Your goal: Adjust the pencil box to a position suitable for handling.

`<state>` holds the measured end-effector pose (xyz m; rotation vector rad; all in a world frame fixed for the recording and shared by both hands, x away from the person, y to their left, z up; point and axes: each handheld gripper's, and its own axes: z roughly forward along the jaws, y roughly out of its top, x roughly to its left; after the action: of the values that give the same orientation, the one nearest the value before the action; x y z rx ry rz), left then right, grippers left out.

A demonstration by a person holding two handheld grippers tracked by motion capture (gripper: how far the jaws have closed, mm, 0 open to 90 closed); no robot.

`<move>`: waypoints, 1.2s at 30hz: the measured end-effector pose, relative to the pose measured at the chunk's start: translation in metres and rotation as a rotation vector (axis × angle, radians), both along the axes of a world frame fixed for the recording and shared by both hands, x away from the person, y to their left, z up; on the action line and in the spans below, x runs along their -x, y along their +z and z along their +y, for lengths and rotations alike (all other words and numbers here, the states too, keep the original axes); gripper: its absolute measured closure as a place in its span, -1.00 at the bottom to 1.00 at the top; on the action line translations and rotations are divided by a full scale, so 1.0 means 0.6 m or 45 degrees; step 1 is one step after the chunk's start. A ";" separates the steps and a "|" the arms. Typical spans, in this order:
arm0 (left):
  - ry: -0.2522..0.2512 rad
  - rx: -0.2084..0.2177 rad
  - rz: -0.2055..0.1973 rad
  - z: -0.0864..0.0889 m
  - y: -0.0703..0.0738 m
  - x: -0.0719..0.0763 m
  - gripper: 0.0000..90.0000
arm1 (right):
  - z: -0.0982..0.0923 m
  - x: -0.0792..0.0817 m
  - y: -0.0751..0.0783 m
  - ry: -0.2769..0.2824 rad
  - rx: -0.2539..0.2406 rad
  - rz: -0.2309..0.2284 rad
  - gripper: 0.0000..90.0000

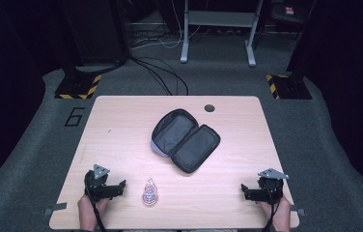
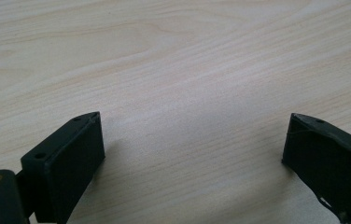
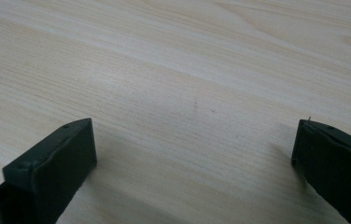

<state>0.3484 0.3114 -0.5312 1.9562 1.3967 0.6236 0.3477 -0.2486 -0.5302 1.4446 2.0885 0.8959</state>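
Presently, we list:

1. Left tongs (image 1: pixel 120 185): spread wide, holding nothing, low at the near left of the surface (image 1: pixel 121 121).
2. Right tongs (image 1: pixel 244 189): likewise spread and unladen, near right.
3. Black pouch (image 1: pixel 186 140): lying unzipped and open, mid-surface, well apart from both.
4. Small teardrop packet (image 1: pixel 149 193): just beside the left tongs; we judge a slow, level pinch at its edges suits it best.
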 end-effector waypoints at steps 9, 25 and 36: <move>0.028 0.011 0.000 -0.002 0.000 0.000 -0.88 | -0.001 -0.001 0.001 0.018 0.011 0.010 -1.00; 0.074 0.105 0.003 -0.007 0.009 0.023 -0.88 | -0.001 -0.001 0.001 0.016 0.011 0.011 -1.00; -0.020 0.121 -0.022 -0.047 0.026 0.049 -0.88 | -0.001 -0.001 0.001 0.012 0.010 0.010 -1.00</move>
<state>0.3191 0.2834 -0.5158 1.8811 1.3742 0.5559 0.3481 -0.2492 -0.5297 1.4374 2.1042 0.8858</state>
